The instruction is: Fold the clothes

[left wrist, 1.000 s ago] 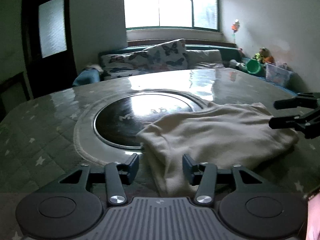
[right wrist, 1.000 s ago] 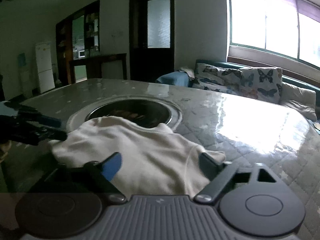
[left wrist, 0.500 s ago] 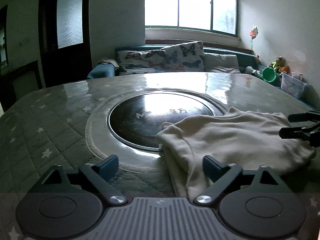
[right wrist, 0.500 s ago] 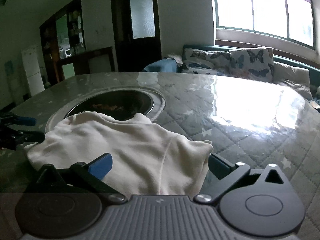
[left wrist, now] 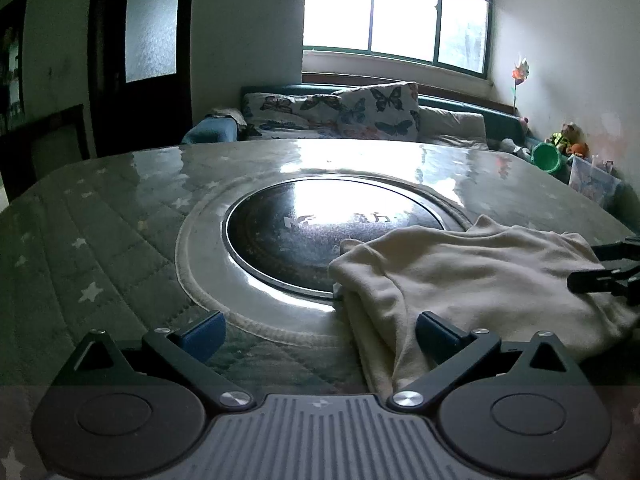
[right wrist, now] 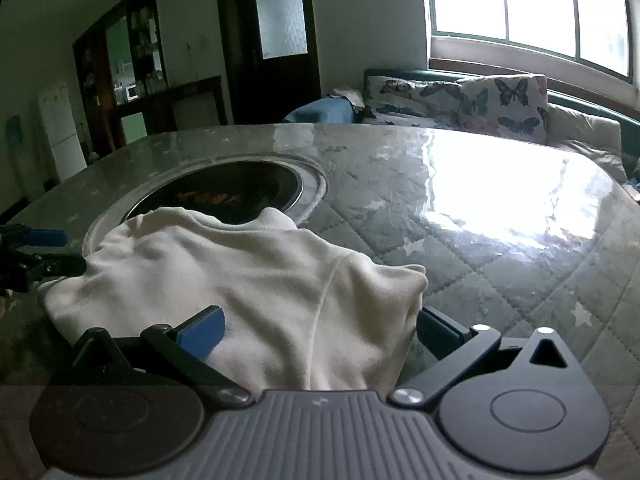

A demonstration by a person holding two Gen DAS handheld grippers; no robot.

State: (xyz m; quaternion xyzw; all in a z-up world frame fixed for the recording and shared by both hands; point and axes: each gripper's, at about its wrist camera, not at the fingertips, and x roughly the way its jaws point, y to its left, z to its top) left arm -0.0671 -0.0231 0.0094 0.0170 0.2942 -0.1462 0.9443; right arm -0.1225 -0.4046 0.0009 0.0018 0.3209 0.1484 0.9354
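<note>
A cream garment lies folded in a bundle on the quilted table, partly over the rim of the round dark plate. In the right wrist view the cream garment fills the lower middle. My left gripper is open, its right finger against the garment's near left edge. My right gripper is open, with the garment's near edge lying between its fingers. The right gripper's fingers show at the right edge of the left wrist view. The left gripper's fingers show at the left edge of the right wrist view.
A round dark glass plate is set in the table centre. A sofa with butterfly cushions stands behind the table under the window. Toys and a green bucket lie at the far right. A dark door is behind.
My left gripper has opened wide and drawn back to the left of the garment. My right gripper stayed open and shifted a little. The garment rests on the table.
</note>
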